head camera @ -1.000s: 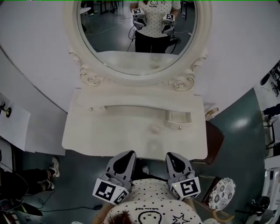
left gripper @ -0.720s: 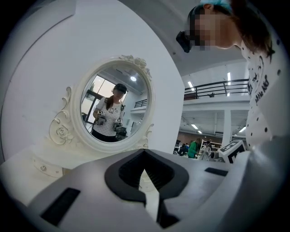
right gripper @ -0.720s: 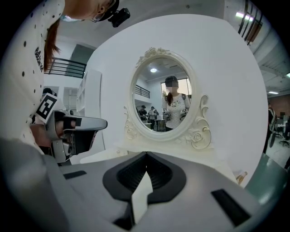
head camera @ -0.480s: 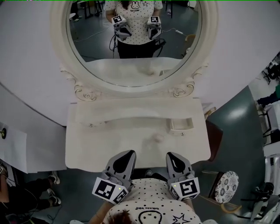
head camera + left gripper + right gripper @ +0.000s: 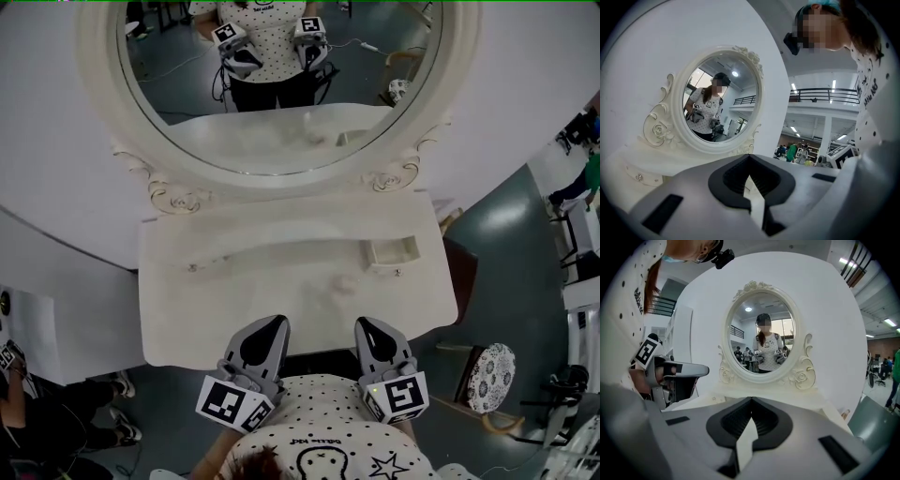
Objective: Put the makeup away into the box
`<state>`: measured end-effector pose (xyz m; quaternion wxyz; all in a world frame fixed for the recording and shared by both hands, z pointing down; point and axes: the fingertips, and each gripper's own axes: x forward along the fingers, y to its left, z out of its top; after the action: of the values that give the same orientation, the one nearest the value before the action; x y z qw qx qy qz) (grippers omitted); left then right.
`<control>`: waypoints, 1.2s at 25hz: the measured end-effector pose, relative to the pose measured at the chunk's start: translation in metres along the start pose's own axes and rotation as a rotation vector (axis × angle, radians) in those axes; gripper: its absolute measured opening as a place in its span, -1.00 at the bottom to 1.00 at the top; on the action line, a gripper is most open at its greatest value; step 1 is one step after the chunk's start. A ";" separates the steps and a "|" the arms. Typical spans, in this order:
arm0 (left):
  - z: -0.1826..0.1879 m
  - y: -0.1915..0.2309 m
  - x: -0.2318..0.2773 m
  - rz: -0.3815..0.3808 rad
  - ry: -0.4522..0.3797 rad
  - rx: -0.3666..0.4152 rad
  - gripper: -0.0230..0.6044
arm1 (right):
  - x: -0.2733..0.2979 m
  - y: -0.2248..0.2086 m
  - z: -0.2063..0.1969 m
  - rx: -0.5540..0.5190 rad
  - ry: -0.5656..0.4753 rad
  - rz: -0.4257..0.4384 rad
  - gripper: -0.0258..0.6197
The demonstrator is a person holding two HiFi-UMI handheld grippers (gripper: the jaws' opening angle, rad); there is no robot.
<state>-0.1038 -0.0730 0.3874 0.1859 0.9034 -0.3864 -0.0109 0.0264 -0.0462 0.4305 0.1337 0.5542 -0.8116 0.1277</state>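
Note:
A small pale makeup item [image 5: 345, 282] lies on the white vanity table [image 5: 216, 319], right of middle. Just behind it to the right stands a small open white box [image 5: 390, 251]. My left gripper [image 5: 272, 322] and right gripper [image 5: 366, 322] hover side by side over the table's front edge, near my body, both shut and empty. The makeup item lies a little beyond the right gripper's tip. In the left gripper view the jaws [image 5: 749, 156] meet at their tips; in the right gripper view the jaws [image 5: 751, 399] do likewise. The left gripper [image 5: 675, 376] also shows at that view's left.
A large oval mirror [image 5: 272, 84] in an ornate white frame rises behind the table and reflects me and both grippers. A brown seat [image 5: 462, 281] stands against the table's right end, a round patterned stool [image 5: 489, 377] nearer. A person's legs [image 5: 37, 422] show at lower left.
Both grippers have moved forward to the table's front edge, still shut. The table and mirror now sit nearer and further left in the head view.

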 end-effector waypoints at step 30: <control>0.007 -0.008 0.040 0.105 -0.024 -0.007 -0.94 | 0.029 -0.058 -0.003 -0.041 0.076 0.097 -0.66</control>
<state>-0.0713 -0.0987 0.3827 0.1850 0.8809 -0.4355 -0.0134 0.0702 -0.0907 0.4470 0.1694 0.5062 -0.8342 0.1381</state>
